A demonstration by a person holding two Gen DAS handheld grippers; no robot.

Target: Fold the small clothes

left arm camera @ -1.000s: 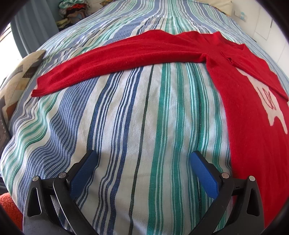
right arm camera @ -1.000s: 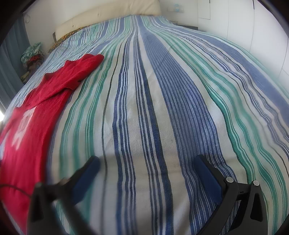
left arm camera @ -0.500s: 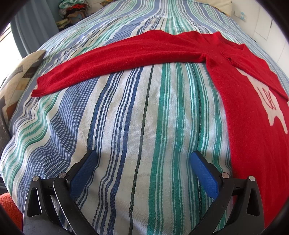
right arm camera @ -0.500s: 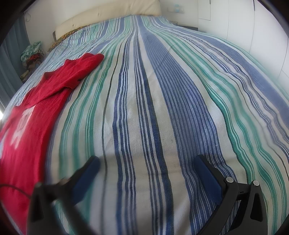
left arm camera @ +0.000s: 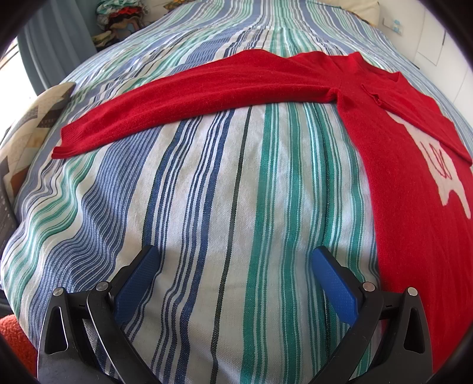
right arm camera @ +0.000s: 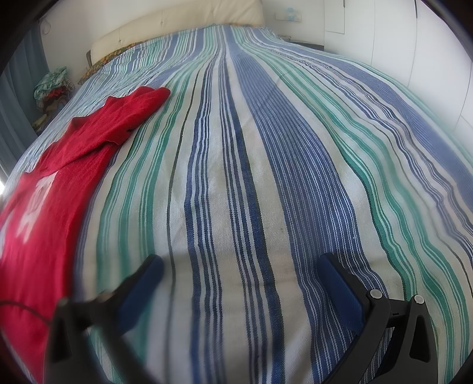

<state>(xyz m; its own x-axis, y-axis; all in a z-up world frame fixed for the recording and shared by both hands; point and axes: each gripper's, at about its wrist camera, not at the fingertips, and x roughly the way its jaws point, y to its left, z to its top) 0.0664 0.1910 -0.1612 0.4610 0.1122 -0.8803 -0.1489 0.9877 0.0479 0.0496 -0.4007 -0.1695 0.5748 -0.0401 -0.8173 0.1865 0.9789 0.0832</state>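
Left gripper (left arm camera: 235, 267): jaws spread wide, nothing held between the blue pads (left arm camera: 335, 288); positioned low over the striped bedspread (left arm camera: 207, 189), bare fabric seen between the fingers.

Right gripper (right arm camera: 238, 270): jaws likewise spread wide, nothing gripped; its left finger is blurred, its right finger sharp. Only striped bedspread (right arm camera: 266, 165) is seen between and ahead of the fingers.

Red sweater (left arm camera: 414, 183): laid flat on the bed, front up. From the left gripper it is found ahead and to the right, the body running down the right edge of the view, just beside the right finger. A white motif (left arm camera: 437, 165) is shown on the chest, partly cut off by the frame edge. One long sleeve (left arm camera: 192, 100) is stretched out across the bed well ahead of the left gripper, reaching far to the left, its ribbed cuff (left arm camera: 66, 141) lying flat at the far-left end. From the right gripper the sweater (right arm camera: 38, 221) is found to the left, apart from the fingers; the other sleeve (right arm camera: 130, 109) is seen bunched short, ahead and to the left.

Bedspread: blue, green and white stripes, running away from both grippers toward the headboard (right arm camera: 177, 26).

Patterned cushion (left arm camera: 32, 124): at the bed's edge, far left of the left gripper.

Pile of clothes (left arm camera: 121, 14): beyond the bed, far ahead and left of the left gripper.

White cupboard doors (right arm camera: 399, 44): ahead and to the right of the right gripper.
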